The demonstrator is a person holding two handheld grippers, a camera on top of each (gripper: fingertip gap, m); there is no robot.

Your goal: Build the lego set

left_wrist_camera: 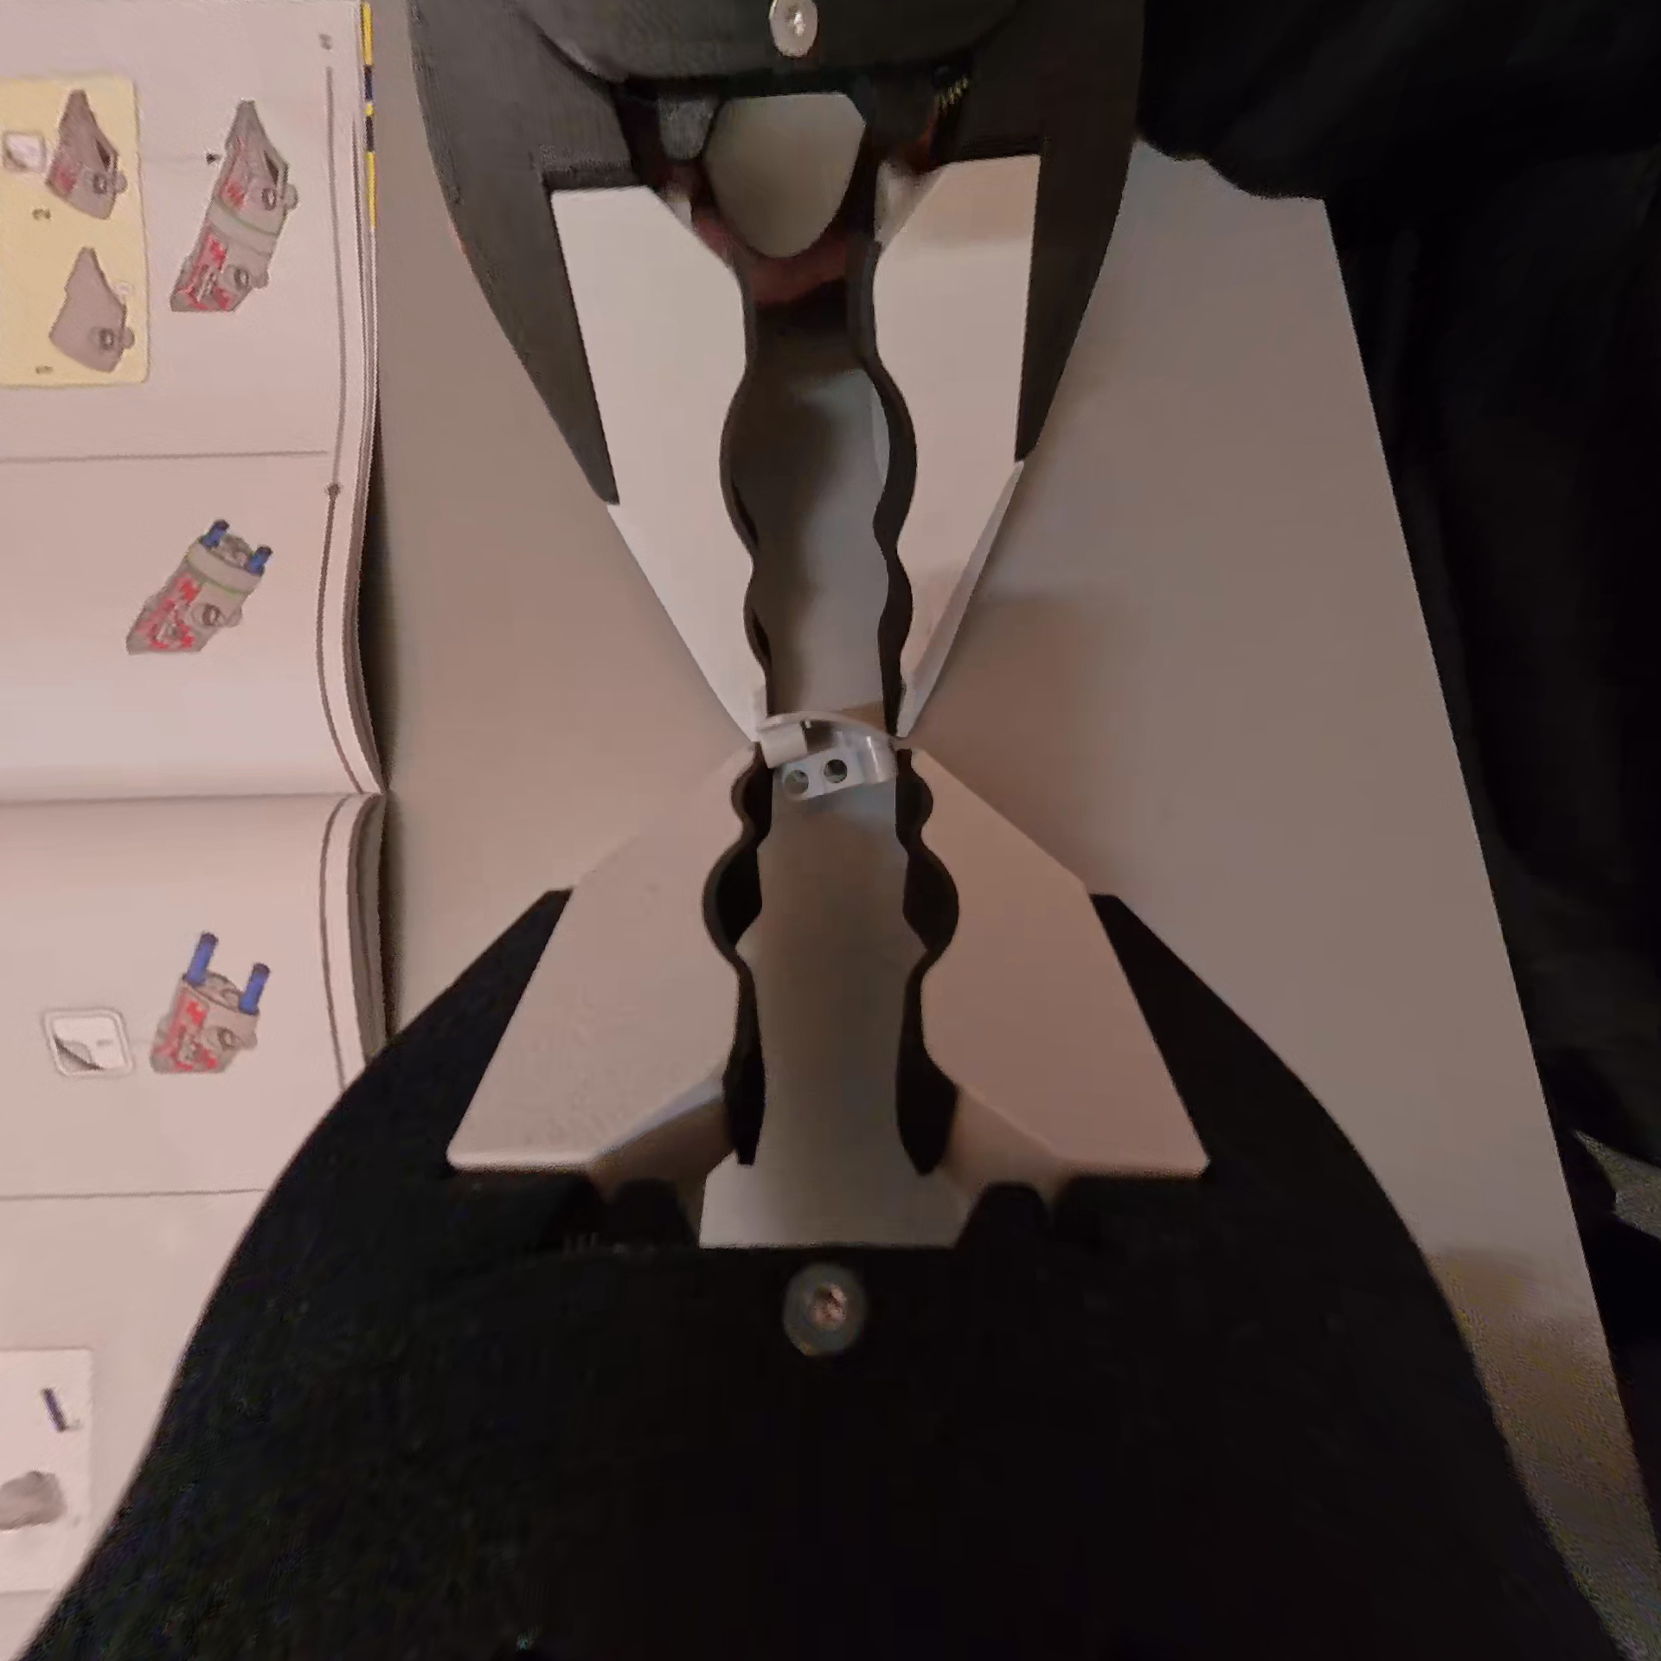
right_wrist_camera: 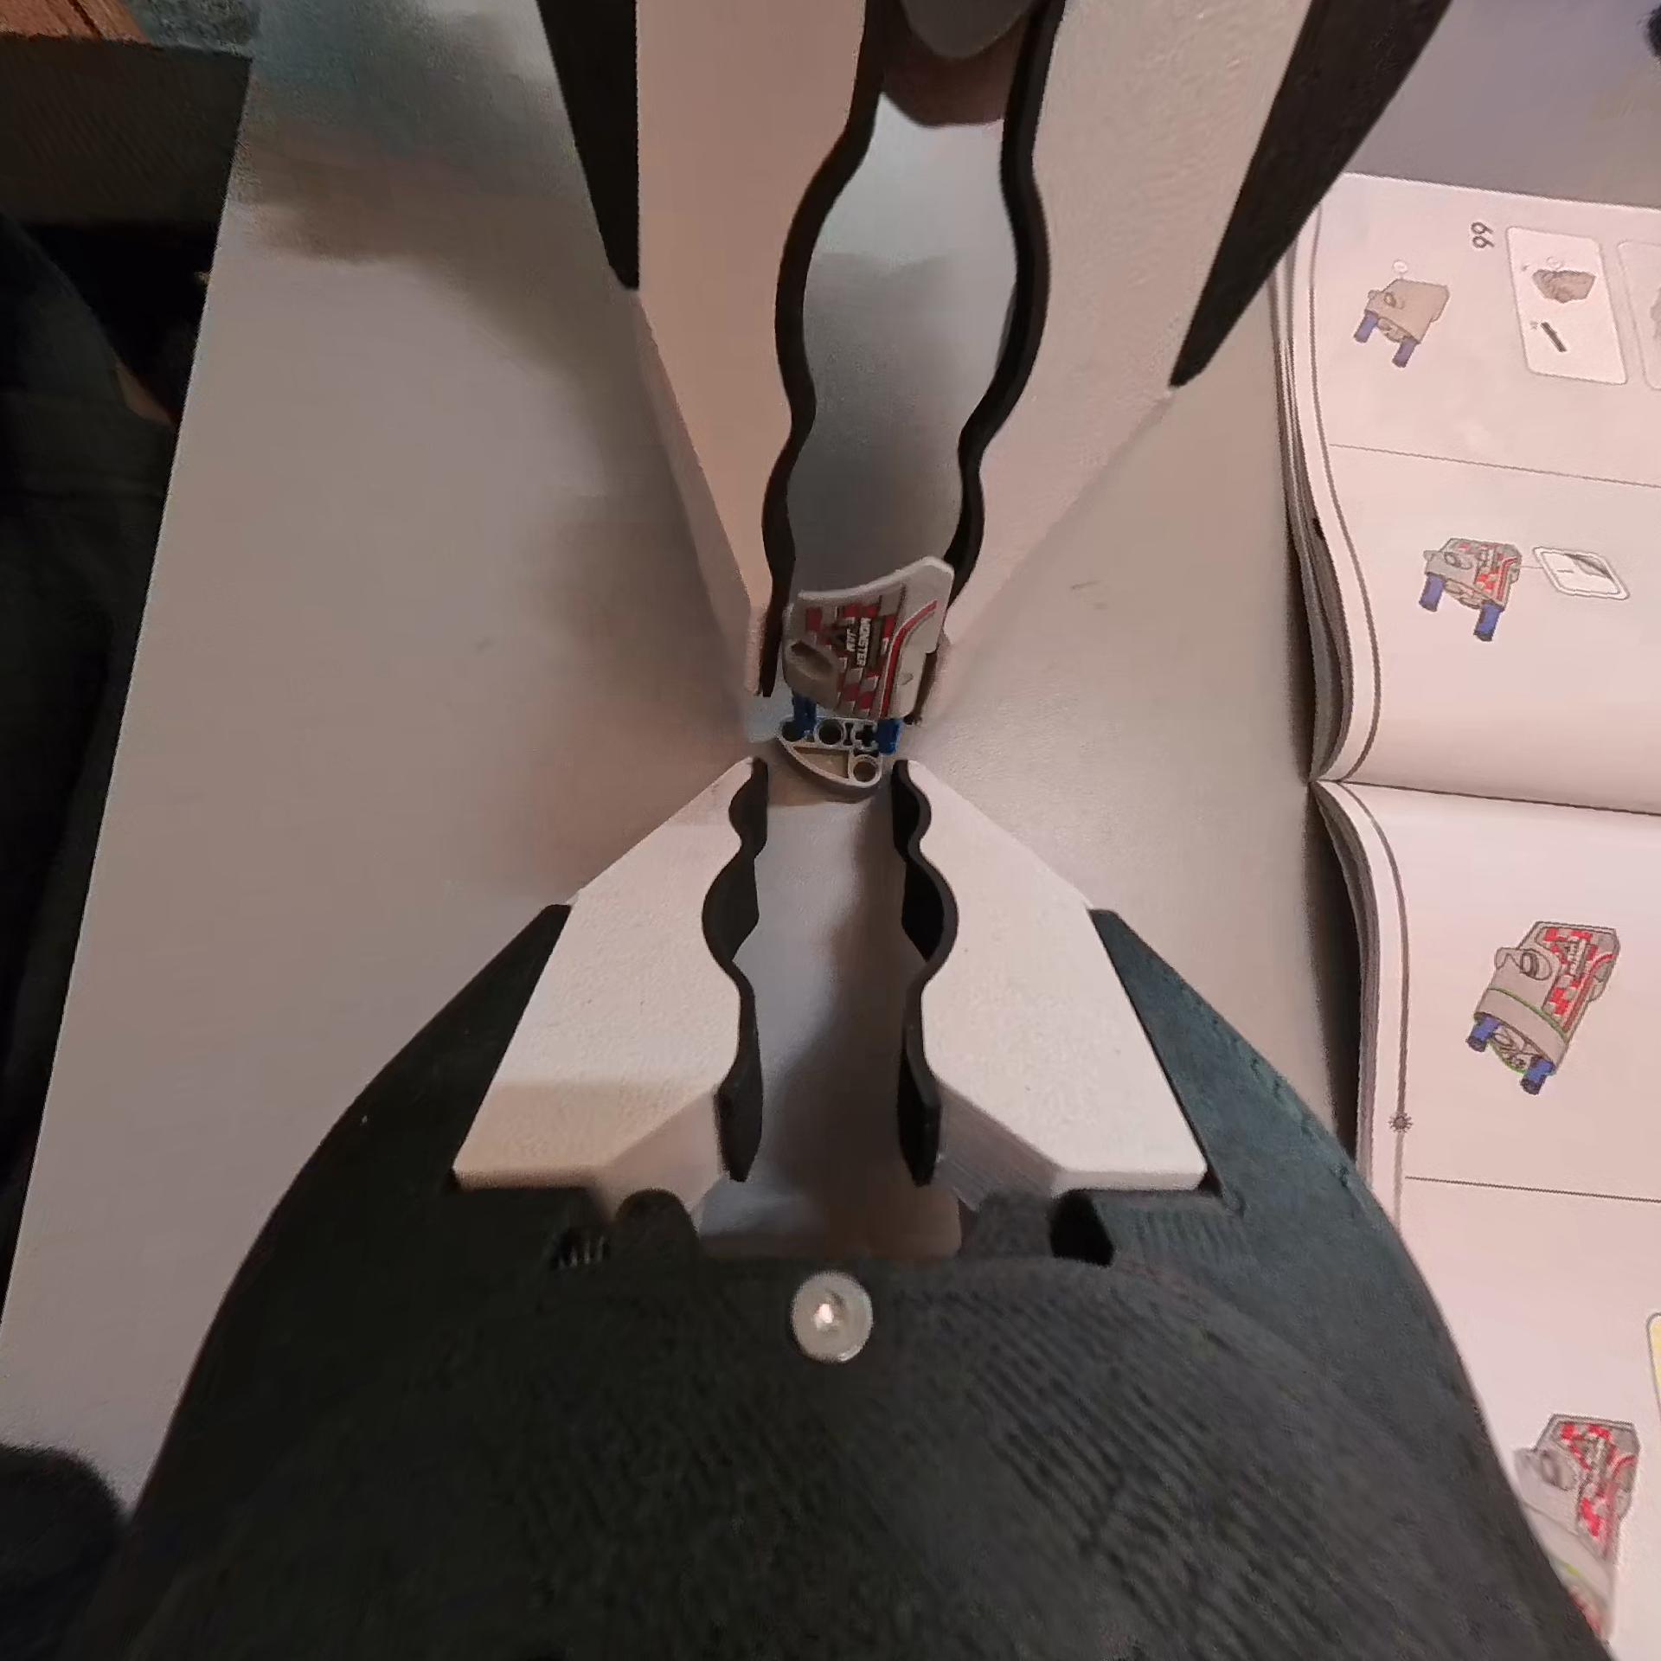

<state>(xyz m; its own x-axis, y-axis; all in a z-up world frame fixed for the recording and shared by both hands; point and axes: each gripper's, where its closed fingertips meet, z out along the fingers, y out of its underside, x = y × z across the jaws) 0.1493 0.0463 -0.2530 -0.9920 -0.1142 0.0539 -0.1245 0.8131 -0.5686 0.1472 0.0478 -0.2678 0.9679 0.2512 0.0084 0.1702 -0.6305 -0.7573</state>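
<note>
The two grippers meet tip to tip above the white table (right_wrist_camera: 404,539). My left gripper (left_wrist_camera: 827,768) is shut on a small grey Lego assembly (left_wrist_camera: 813,775). The right wrist view shows the left gripper (right_wrist_camera: 854,692) at the top, holding that assembly's grey panel with a red-and-white sticker (right_wrist_camera: 863,629), with blue pins (right_wrist_camera: 798,719) and a black beam pointing toward me. My right gripper (right_wrist_camera: 829,771) is shut on a small grey curved piece (right_wrist_camera: 831,762) that touches the pins' ends. The right gripper also shows at the top of the left wrist view (left_wrist_camera: 831,715).
An open instruction booklet (left_wrist_camera: 180,584) lies on the table to the left in the left wrist view and to the right in the right wrist view (right_wrist_camera: 1483,809). The table's edge (right_wrist_camera: 207,359) borders a dark area on the other side. The tips of both grippers are at nearly the same place.
</note>
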